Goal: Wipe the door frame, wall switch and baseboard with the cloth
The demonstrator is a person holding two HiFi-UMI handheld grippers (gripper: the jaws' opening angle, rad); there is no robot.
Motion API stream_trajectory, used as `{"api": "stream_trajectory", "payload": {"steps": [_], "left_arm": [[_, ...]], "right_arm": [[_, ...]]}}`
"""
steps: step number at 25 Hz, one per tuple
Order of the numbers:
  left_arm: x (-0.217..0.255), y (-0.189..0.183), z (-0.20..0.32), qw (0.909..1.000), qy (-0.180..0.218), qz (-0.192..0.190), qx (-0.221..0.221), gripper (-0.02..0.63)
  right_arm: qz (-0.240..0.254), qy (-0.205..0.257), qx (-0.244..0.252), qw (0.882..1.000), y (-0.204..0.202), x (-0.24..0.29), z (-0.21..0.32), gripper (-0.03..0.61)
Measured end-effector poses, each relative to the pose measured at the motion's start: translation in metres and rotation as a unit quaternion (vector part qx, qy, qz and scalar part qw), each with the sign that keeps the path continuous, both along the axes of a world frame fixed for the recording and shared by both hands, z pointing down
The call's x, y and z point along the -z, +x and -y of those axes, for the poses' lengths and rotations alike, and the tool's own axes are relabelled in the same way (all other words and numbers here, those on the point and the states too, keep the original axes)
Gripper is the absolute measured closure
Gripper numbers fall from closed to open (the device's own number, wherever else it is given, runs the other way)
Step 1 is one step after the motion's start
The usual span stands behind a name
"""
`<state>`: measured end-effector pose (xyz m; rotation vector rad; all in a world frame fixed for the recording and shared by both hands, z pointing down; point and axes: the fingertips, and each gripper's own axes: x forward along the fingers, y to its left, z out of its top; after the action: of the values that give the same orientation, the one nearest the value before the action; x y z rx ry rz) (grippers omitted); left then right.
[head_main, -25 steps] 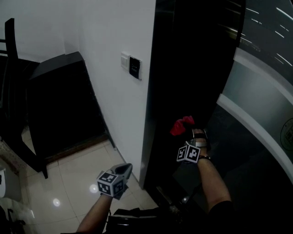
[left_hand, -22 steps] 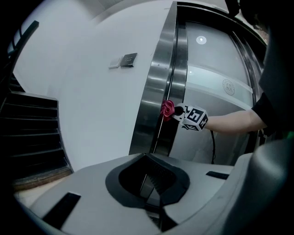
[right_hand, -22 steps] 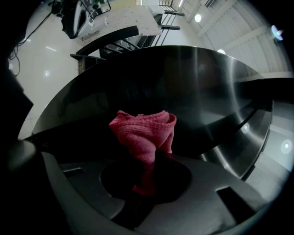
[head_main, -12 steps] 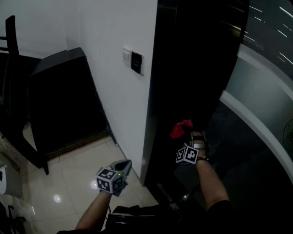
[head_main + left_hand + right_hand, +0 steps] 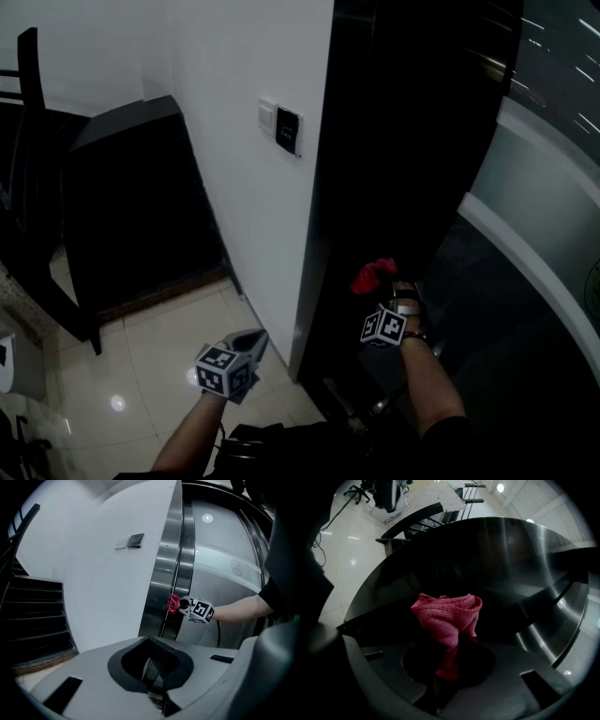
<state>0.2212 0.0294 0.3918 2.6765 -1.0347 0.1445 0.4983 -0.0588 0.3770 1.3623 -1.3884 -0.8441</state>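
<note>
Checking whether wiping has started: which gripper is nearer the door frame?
Right. The right gripper holds the red cloth right at the door frame; the left gripper hangs lower, off to its left over the floor.

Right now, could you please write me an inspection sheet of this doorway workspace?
Surface: dark glossy door frame beside a white wall; pale tiled floor.
Job's things: red cloth held at the door frame; wall switch on the wall; baseboard not clearly seen.
Clutter: dark object by the person's feet, too dark to identify.
Grippers: right hand-held gripper shut on the cloth; left hand-held gripper shut, empty, low above the floor.
Cables: thin cable hanging below the right hand-held gripper.
Surroundings: dark cabinet and chair at the left.
</note>
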Motion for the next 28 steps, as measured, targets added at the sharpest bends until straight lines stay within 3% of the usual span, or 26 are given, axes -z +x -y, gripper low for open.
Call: {"api": "stream_trajectory", "payload": {"steps": [4,9,19,23,28], "left_arm": [[-0.002,-0.001,0.001,1.0000,-0.001,0.003,0.005,0.621],[-0.005,-0.003,0.001,0.9999,-0.005,0.005,0.010,0.621],[-0.011,0.017,-0.010,0.9998,-0.010,0.010,-0.011,0.621],[-0.013,0.022,-0.009,0.9998,-0.011,0.005,-0.017,0.621],[-0.003,0.032,-0.008,0.9995,0.002,-0.006,-0.031,0.621]], "right_arm": [[-0.029,-0.018,0.006,0.999,0.001,-0.010,0.000,0.517],[0.006,-0.033,-0.002,0.999,0.000,-0.035,0.000,0.517],[-0.005,-0.095,0.001,0.995,-0.006,-0.075,-0.015,0.517],[0.001,-0.059,0.017,0.998,-0.008,-0.045,-0.022,0.517],[0.008,0.063,0.029,0.998,-0.001,0.075,-0.030,0.517]]}}
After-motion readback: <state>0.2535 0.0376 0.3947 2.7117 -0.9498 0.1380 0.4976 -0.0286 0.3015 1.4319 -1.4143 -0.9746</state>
